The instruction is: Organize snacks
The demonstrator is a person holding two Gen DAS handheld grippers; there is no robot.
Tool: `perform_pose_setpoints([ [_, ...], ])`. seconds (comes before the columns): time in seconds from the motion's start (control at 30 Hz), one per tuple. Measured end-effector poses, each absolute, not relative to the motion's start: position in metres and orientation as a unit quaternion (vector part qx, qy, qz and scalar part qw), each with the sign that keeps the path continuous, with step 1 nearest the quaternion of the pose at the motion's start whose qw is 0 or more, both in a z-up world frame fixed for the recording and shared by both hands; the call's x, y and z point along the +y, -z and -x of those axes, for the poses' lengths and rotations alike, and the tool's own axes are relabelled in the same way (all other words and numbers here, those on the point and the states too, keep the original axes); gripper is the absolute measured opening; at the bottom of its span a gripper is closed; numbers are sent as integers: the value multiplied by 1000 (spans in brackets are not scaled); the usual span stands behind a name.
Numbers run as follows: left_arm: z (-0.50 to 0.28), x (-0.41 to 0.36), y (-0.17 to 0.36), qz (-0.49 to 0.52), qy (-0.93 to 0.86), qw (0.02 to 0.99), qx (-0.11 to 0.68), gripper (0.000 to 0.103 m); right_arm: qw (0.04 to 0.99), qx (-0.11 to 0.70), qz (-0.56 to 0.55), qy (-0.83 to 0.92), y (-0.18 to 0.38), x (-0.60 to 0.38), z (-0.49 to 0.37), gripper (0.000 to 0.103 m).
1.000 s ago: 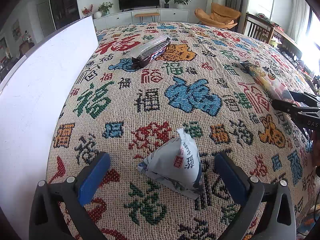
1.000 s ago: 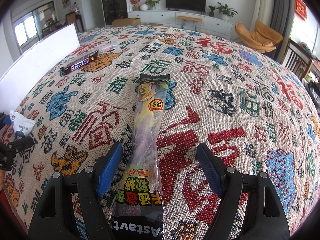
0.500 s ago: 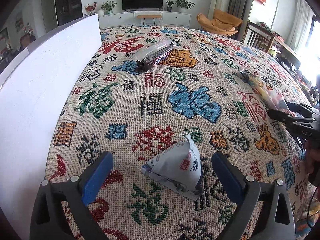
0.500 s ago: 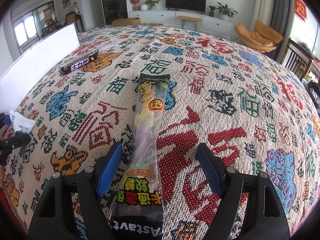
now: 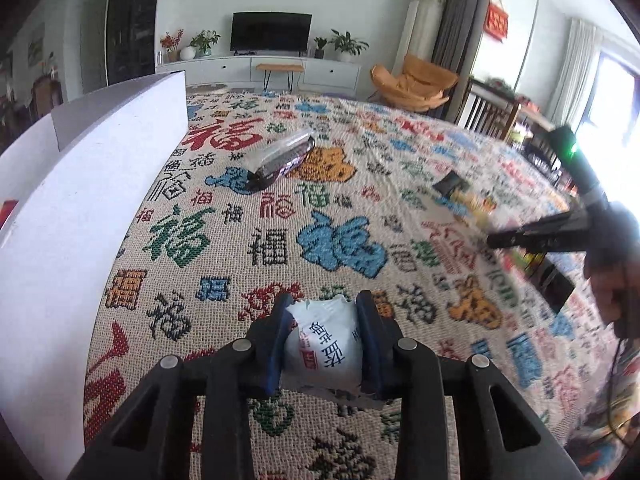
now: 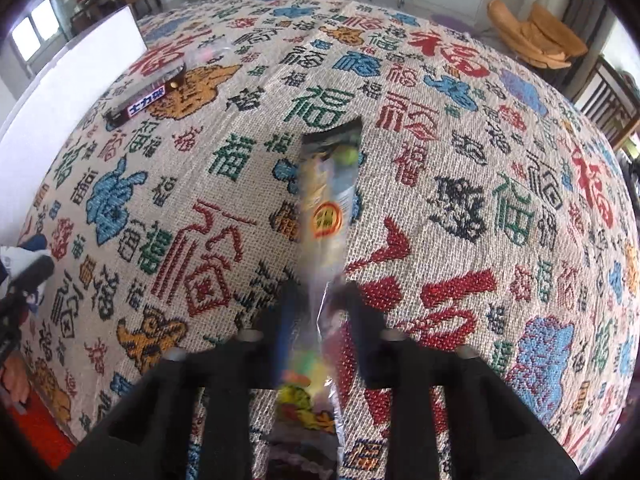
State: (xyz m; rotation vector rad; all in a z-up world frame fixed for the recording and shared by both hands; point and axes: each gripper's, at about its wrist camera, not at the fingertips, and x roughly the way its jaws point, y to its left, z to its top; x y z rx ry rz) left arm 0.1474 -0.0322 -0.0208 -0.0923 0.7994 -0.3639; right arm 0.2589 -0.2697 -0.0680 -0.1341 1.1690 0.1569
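Observation:
My left gripper [image 5: 324, 312] is shut on a small white snack packet [image 5: 326, 344] with black print, held just above the patterned cloth. My right gripper [image 6: 320, 292] is shut on a long clear candy bag [image 6: 328, 200] with a black top and holds it tilted, its far end hanging toward the cloth; the bag is blurred. The right gripper and bag also show at the right of the left wrist view [image 5: 532, 236]. A dark chocolate bar [image 5: 282, 158] lies at the back left of the table, also in the right wrist view [image 6: 148, 106].
A white box wall [image 5: 80, 200] runs along the table's left side, also in the right wrist view [image 6: 68, 76]. The woven cloth [image 5: 340, 240] with coloured characters covers the table. Chairs and a TV cabinet stand beyond the far edge.
Both grippers were open around their snacks; both have closed. The left holds the white packet, the right has lifted the candy bag off the cloth and moves with blur.

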Motion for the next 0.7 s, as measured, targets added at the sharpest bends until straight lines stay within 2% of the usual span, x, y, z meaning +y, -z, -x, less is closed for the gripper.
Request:
perform_pose_setpoints([
  [0.17,-130,-6,-1,143,187,901,365,32,838,535,-5,-106,52,-268,-237,13],
  [0.33,-116,16,-40,203,193,900,334,32,857,482,-42,-175,1,-227,-238,13],
  [0.53,-103,89,-96,229,135,918,294,32,861,414,-44,-292,-75,-112,-263,14],
  [0.7,-113,176,-107,218,27,927,304,33,833,401,-53,-377,-98,9,-285,14],
])
